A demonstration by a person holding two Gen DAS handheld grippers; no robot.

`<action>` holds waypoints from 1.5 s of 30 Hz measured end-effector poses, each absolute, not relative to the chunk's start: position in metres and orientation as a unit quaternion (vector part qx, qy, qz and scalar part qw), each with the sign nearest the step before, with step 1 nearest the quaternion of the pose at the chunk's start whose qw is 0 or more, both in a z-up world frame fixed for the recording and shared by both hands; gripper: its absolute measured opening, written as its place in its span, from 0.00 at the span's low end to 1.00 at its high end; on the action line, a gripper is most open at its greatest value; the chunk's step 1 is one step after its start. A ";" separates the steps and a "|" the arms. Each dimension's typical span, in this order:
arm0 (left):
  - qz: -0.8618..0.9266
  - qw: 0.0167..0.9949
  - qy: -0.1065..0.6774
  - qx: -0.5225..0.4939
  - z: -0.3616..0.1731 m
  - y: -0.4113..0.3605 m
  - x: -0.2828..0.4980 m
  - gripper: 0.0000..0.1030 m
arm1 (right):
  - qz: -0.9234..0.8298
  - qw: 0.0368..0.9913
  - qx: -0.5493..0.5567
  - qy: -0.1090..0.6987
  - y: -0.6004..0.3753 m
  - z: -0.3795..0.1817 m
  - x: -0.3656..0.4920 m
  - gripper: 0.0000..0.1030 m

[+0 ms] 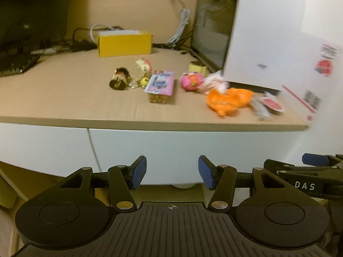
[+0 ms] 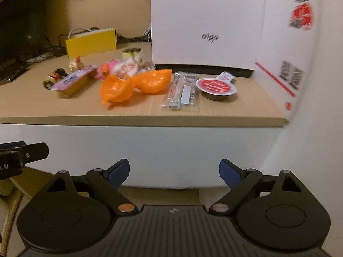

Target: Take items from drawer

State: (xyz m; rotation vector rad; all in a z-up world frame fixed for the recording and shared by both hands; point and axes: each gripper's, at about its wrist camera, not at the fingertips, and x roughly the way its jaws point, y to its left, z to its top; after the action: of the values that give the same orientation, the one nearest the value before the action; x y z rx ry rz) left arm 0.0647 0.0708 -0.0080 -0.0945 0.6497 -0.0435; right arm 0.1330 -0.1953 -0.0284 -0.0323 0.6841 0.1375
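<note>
Both grippers hang in front of the white drawer front [image 1: 160, 150], below the wooden desk top [image 1: 64, 90].

The left gripper [image 1: 172, 172] has its jaws spread wide and nothing is between them. At its 11 o'clock, on the desk, lies a small dark figure [image 1: 120, 78], and at 12 o'clock a snack box with a pink lid [image 1: 159, 87]. A yellow box [image 1: 125, 42] stands behind them.

The right gripper [image 2: 173, 173] also has its jaws spread and empty. At its 11 o'clock lies an orange plastic shell [image 2: 133, 84], at 12 o'clock a clear sachet [image 2: 182, 91], and at 1 o'clock a small cup with a red lid [image 2: 216, 87]. A big white carton [image 2: 205, 21] stands behind these, at 12 to 2 o'clock.
</note>
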 end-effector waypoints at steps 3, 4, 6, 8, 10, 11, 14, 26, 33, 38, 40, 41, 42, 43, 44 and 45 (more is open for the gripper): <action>-0.042 0.947 0.315 -0.035 0.012 0.071 0.036 0.56 | 0.062 0.942 -0.011 0.328 -0.199 -0.004 0.095 0.89; -0.047 0.949 0.312 -0.029 0.017 0.071 0.027 0.56 | 0.064 0.944 -0.014 0.324 -0.200 0.002 0.086 0.89; -0.051 0.949 0.311 -0.027 0.024 0.070 0.011 0.56 | 0.063 0.947 -0.027 0.314 -0.198 0.011 0.066 0.89; -0.056 0.947 0.312 -0.041 0.026 0.070 -0.001 0.56 | 0.065 0.949 -0.034 0.308 -0.197 0.018 0.052 0.89; -0.049 0.949 0.309 -0.050 0.025 0.069 -0.008 0.56 | 0.065 0.950 -0.028 0.304 -0.198 0.021 0.045 0.89; -0.045 0.948 0.309 -0.057 0.023 0.068 -0.010 0.56 | 0.064 0.951 -0.024 0.302 -0.199 0.021 0.043 0.89; -0.049 0.948 0.311 -0.055 0.019 0.063 -0.008 0.56 | 0.059 0.953 -0.025 0.297 -0.200 0.016 0.045 0.89; -0.044 0.953 0.298 -0.036 0.006 0.039 0.014 0.56 | 0.039 0.950 -0.026 0.309 -0.220 -0.003 0.069 0.89; -0.049 0.954 0.292 -0.036 0.006 0.035 0.012 0.56 | 0.040 0.950 -0.028 0.309 -0.221 0.000 0.070 0.89; -0.047 0.951 0.302 -0.042 0.001 0.037 0.008 0.56 | 0.047 0.946 -0.031 0.319 -0.216 -0.005 0.070 0.89; -0.043 0.952 0.299 -0.044 0.003 0.040 0.007 0.56 | 0.046 0.946 -0.030 0.319 -0.216 -0.004 0.069 0.89; -0.041 0.953 0.298 -0.045 0.003 0.040 0.006 0.56 | 0.046 0.946 -0.029 0.318 -0.216 -0.004 0.069 0.89; -0.040 0.953 0.297 -0.045 0.004 0.041 0.005 0.56 | 0.046 0.947 -0.029 0.318 -0.215 -0.004 0.069 0.89; -0.041 0.953 0.297 -0.044 0.005 0.041 0.004 0.56 | 0.046 0.947 -0.029 0.318 -0.215 -0.004 0.068 0.89; -0.041 0.953 0.297 -0.044 0.005 0.041 0.003 0.56 | 0.047 0.946 -0.030 0.318 -0.214 -0.003 0.068 0.89; -0.041 0.953 0.297 -0.044 0.006 0.041 0.002 0.56 | 0.049 0.947 -0.031 0.317 -0.213 -0.003 0.067 0.89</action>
State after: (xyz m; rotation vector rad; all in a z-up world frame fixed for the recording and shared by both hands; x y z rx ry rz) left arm 0.0016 0.0407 0.0060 -0.0896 0.6034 -0.0834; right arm 0.0668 -0.2126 -0.0029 -0.0621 0.6458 0.0997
